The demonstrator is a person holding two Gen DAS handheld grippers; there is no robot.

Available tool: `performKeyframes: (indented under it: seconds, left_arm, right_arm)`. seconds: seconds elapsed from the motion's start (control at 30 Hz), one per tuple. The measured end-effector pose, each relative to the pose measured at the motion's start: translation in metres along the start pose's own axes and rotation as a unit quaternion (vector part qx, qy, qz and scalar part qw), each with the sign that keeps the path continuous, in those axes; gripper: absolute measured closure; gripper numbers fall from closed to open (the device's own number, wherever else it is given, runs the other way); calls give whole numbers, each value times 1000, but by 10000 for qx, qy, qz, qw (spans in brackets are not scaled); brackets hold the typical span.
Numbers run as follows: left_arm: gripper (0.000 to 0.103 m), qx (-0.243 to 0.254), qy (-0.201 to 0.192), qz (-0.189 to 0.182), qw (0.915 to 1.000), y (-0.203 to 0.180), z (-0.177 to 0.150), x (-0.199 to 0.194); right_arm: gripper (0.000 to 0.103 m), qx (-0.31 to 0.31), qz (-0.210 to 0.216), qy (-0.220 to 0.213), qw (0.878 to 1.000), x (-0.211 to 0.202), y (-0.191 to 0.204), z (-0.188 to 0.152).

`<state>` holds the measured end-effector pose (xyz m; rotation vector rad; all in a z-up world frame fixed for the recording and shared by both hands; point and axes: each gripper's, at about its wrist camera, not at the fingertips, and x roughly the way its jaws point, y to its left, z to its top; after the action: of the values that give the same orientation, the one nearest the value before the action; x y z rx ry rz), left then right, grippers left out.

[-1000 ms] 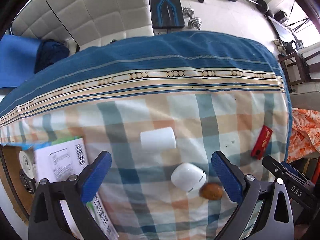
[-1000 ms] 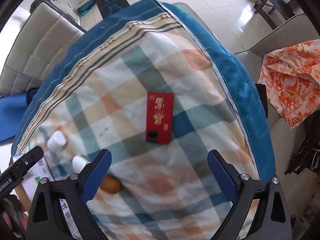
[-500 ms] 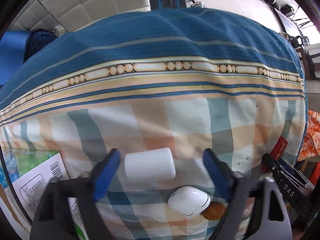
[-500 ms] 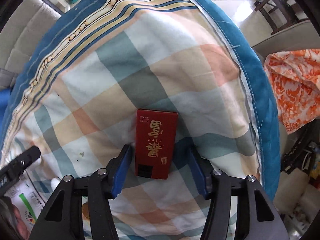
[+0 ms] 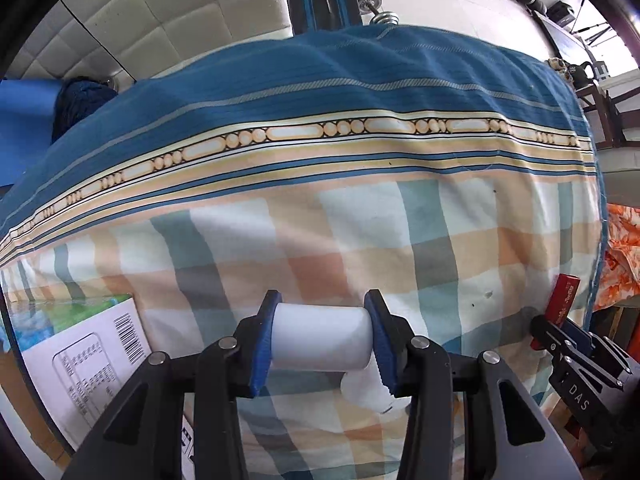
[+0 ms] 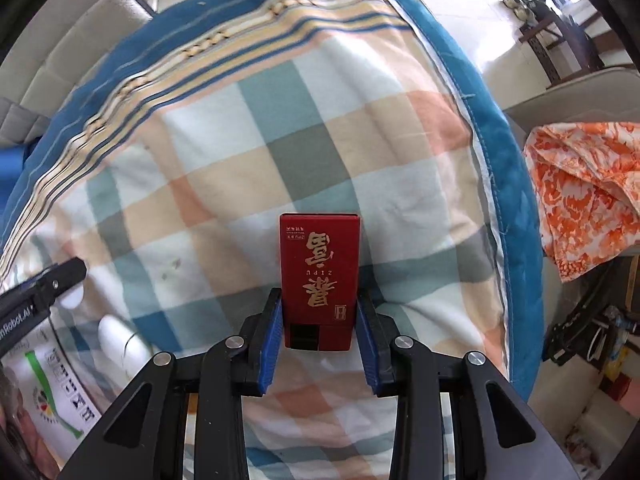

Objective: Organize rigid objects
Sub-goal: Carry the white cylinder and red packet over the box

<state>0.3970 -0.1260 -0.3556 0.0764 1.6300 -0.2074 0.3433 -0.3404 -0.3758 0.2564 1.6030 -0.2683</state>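
My left gripper (image 5: 322,336) is shut on a white cylinder (image 5: 320,338), its blue pads pressing both flat ends, low over the checked blanket (image 5: 360,232). A white rounded case (image 5: 370,390) lies just behind it, partly hidden. My right gripper (image 6: 319,330) is shut on a red box with gold characters (image 6: 319,280), gripping its long sides at the near end. The red box and right gripper also show in the left wrist view (image 5: 564,298). The left gripper shows at the left edge of the right wrist view (image 6: 40,288).
A printed cardboard box (image 5: 92,344) sits at the blanket's left edge, also seen in the right wrist view (image 6: 60,392). An orange patterned cloth (image 6: 588,192) lies on a chair to the right. Dumbbells (image 5: 378,8) and a barbell lie on the floor beyond.
Both grippers moved forward and down and closed: the left onto the white cylinder, the right onto the red box. Both were wide open a second ago.
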Motion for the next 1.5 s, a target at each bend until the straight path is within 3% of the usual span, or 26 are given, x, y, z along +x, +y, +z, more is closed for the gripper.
performKeyframes:
  seconds: [0.33, 0.63, 0.8, 1.07, 1.3, 1.5]
  left_arm:
    - [63, 35, -439, -319, 9985, -4, -33, -54]
    - [63, 150, -877, -572, 9944, 10, -79, -109]
    - [63, -6, -1012, -858, 9912, 49, -119, -135]
    - [63, -374, -1242, -839, 9880, 125, -188, -160]
    - [63, -847, -1333, -710, 9849, 203, -224, -167]
    - [63, -1236, -1227, -667, 9824, 264, -240, -154]
  right_arm:
    - [67, -193, 234, -266, 9992, -47, 14, -40]
    - [67, -533, 517, -551, 9957, -94, 48, -97]
    - [67, -816, 758, -694, 9914, -121, 80, -136]
    - [67, -1377, 1042, -753, 9821, -141, 159, -197]
    - [67, -1879, 1341, -505, 9717, -134, 242, -237]
    - [67, -2292, 1359, -353, 9632, -120, 310, -259]
